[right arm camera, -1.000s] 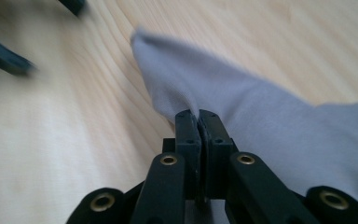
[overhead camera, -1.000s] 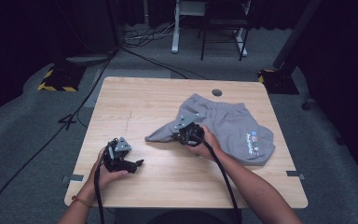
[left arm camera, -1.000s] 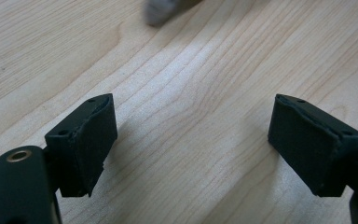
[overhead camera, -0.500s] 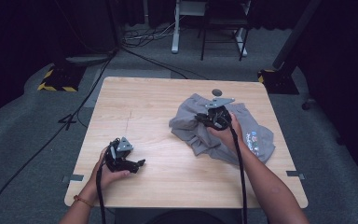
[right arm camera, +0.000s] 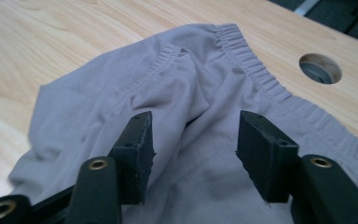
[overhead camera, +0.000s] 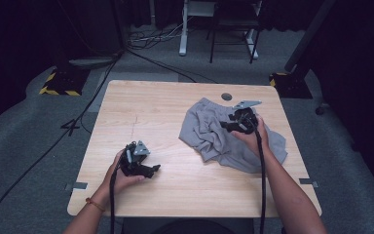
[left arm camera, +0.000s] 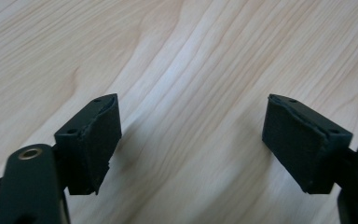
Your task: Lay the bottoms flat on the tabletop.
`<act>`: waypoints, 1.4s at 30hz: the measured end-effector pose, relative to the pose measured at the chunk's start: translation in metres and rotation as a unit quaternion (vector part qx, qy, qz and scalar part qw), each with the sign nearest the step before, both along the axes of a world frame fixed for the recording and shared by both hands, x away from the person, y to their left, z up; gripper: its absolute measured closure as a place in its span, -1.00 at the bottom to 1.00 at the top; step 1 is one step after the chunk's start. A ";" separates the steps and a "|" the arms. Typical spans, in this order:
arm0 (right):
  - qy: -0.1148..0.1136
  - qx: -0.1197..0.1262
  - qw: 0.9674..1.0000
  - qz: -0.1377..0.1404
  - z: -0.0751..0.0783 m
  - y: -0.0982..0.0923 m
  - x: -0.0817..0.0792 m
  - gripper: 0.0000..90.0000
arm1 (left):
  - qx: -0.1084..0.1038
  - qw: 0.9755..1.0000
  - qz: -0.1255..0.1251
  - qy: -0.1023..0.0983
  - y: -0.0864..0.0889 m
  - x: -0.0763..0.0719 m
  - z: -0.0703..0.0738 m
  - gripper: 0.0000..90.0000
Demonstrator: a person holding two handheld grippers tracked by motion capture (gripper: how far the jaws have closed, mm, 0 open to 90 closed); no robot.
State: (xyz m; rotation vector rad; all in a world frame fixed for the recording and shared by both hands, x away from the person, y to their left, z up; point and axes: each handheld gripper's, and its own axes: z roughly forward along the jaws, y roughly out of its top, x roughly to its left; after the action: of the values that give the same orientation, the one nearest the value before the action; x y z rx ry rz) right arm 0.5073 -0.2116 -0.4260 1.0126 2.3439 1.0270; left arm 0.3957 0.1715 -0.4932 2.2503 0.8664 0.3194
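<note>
Grey shorts (overhead camera: 209, 139) with an elastic waistband lie bunched on the right half of the wooden table (overhead camera: 141, 107). My right gripper (overhead camera: 225, 125) hovers over their upper middle, pointing left. In the right gripper view its jaws (right arm camera: 193, 140) stand apart and have just been opening; a soft fold of the shorts (right arm camera: 182, 79) lies between and below them, and the pads do not press it. My left gripper (overhead camera: 155, 169) rests low near the table's front left, pointing right. It is open over bare wood (left arm camera: 191, 140) with nothing between the pads.
A round cable hole (overhead camera: 226, 96) sits in the table just behind the shorts, also seen in the right gripper view (right arm camera: 320, 68). Black cables trail from both grippers toward the front edge. Chair and desk legs stand on the grey floor beyond the table.
The right gripper carried the left part of the shorts rightward and back, heaping it over the rest, then opened its jaws. The left hand shifted slightly to the right.
</note>
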 end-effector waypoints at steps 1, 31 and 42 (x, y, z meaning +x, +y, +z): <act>-0.004 -0.006 1.000 -0.003 0.002 -0.004 -0.004 0.02 | -0.008 1.000 -0.005 0.000 -0.006 0.004 0.002 -0.54; 0.028 -0.034 0.999 -0.023 -0.045 -0.093 -0.035 0.11 | 0.041 0.999 -0.010 -0.025 -0.170 0.127 0.010 0.21; 0.049 -0.066 0.996 -0.026 -0.056 -0.089 -0.031 0.10 | 0.054 0.997 -0.008 -0.059 -0.146 0.123 0.023 0.57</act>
State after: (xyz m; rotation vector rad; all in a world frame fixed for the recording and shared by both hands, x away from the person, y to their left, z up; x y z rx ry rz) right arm 0.4767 -0.3002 -0.4818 1.0901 2.4145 0.8072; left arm 0.5189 0.0252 -0.4701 2.3097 0.7848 0.4964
